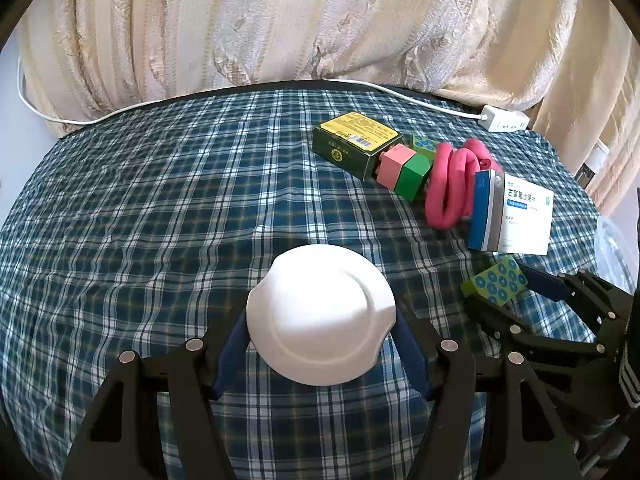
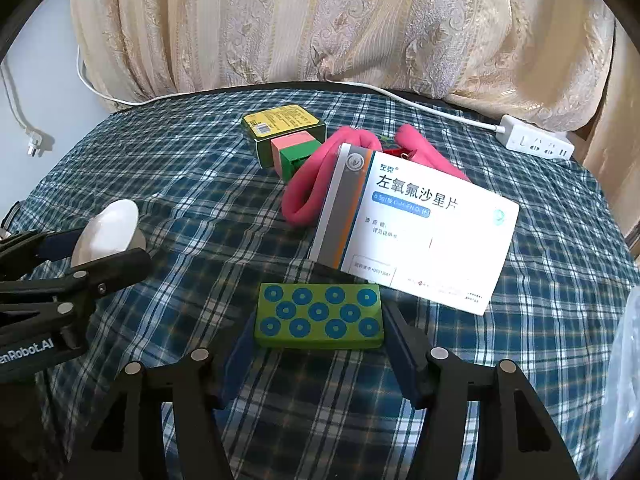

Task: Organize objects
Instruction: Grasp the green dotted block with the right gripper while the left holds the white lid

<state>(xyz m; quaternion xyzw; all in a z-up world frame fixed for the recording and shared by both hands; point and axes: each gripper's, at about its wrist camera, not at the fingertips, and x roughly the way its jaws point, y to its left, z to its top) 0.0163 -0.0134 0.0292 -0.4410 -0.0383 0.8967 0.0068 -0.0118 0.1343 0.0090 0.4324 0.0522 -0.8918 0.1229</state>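
Note:
My left gripper [image 1: 320,344] is shut on a white round lid-like object [image 1: 320,316], held over the plaid cloth; it shows from the side in the right wrist view [image 2: 108,232]. My right gripper [image 2: 320,344] is shut on a green block with blue circles [image 2: 319,316], also seen in the left wrist view [image 1: 496,282]. Beyond lie a white medicine box [image 2: 416,232], a pink coiled rope [image 2: 308,188], a pink and green block [image 2: 294,154] and a dark green box with a yellow label [image 2: 280,124].
The round table carries a blue plaid cloth [image 1: 160,208]. A white power strip [image 2: 536,144] and its cable lie at the back edge. Cream curtains [image 2: 320,20] hang behind. A clear plastic bag [image 2: 620,380] is at the right edge.

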